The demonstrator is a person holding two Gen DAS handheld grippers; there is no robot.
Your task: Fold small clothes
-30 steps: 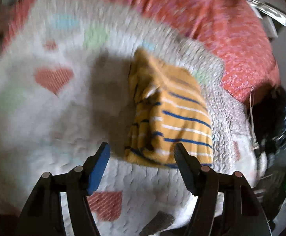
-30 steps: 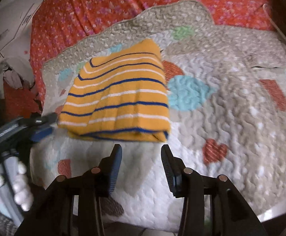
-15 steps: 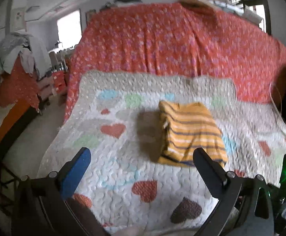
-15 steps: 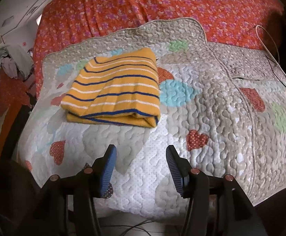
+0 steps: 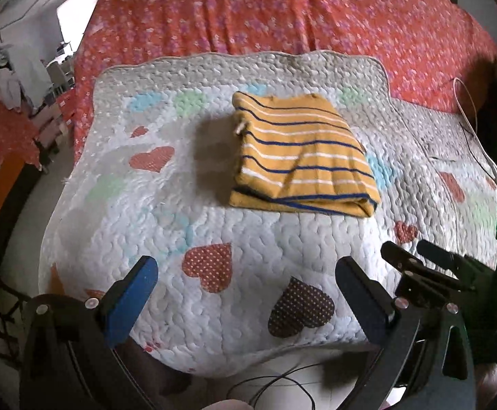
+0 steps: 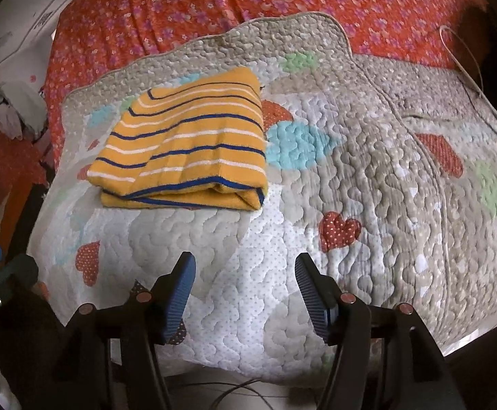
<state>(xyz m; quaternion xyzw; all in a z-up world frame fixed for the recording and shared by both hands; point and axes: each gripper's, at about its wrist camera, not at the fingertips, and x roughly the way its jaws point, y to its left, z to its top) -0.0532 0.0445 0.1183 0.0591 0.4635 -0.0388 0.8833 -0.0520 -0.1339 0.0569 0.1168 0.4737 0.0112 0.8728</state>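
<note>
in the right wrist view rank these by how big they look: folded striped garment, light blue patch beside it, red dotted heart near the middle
1. Folded striped garment, clearly largest.
2. Light blue patch.
3. Red dotted heart, smallest, though it lies nearer the camera, so its true size may be smaller still.

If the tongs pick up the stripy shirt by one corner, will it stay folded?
Probably not. The shirt is soft knit, folded in loose layers, so it would likely flop open. It looks light, and would probably drag rather than slide on the bumpy quilt.
</note>
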